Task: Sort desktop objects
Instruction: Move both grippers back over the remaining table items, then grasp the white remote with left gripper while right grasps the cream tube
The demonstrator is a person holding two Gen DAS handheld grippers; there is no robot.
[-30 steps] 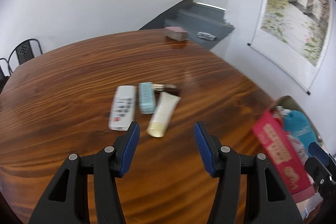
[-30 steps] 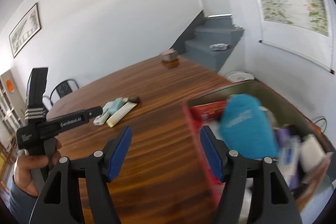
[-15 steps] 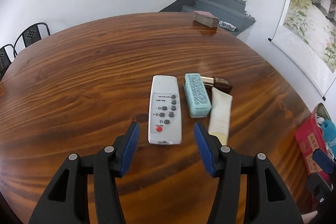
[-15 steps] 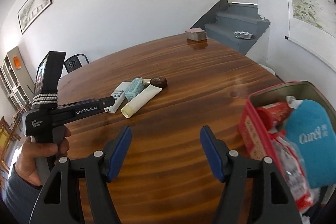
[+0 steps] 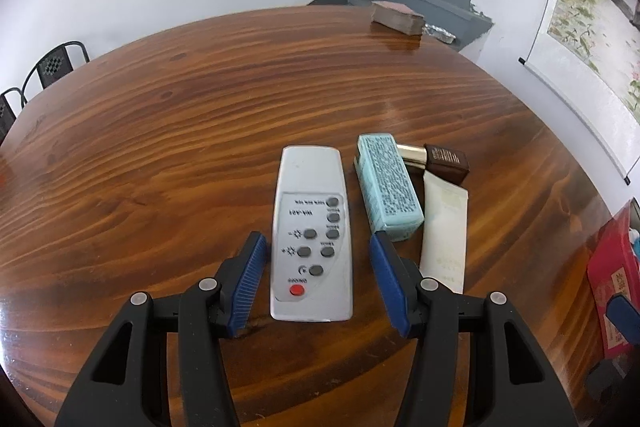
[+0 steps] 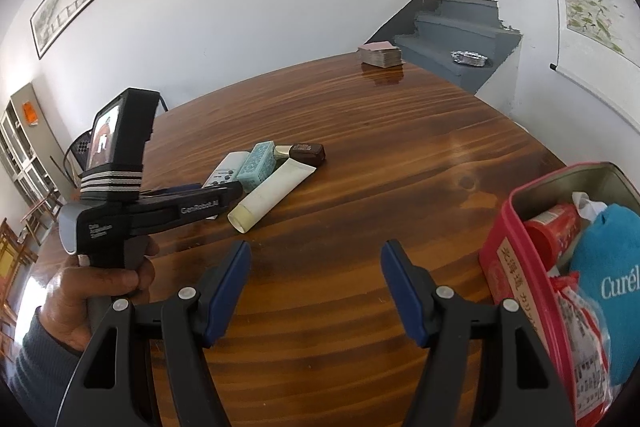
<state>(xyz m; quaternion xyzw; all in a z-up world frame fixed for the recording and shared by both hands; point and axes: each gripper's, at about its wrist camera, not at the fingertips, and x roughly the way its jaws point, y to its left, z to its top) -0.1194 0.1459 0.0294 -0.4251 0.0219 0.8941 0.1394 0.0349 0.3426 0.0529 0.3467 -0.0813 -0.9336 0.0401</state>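
Observation:
A silver remote [image 5: 312,239] lies on the wooden table [image 5: 160,147], its near end between the blue pads of my open left gripper [image 5: 316,259], which do not touch it. To its right lie a teal box [image 5: 386,187], a cream tube [image 5: 444,231] and a brown lipstick [image 5: 440,159]. In the right wrist view the same group appears: remote [image 6: 226,173], teal box [image 6: 258,161], tube [image 6: 272,199], lipstick [image 6: 306,151]. My right gripper [image 6: 316,271] hangs open over bare wood, left of a red tin [image 6: 516,267] full of items.
A stack of cards [image 5: 396,17] sits at the table's far edge. The red tin [image 5: 612,279] stands at the right edge in the left wrist view. A hand [image 6: 92,287] holds the left gripper's handle. Chairs [image 5: 52,67] stand behind the table; stairs and a wall scroll are at the right.
My left gripper swung left and came down until its pads flank the remote. My right gripper turned away from the tin toward the table's middle.

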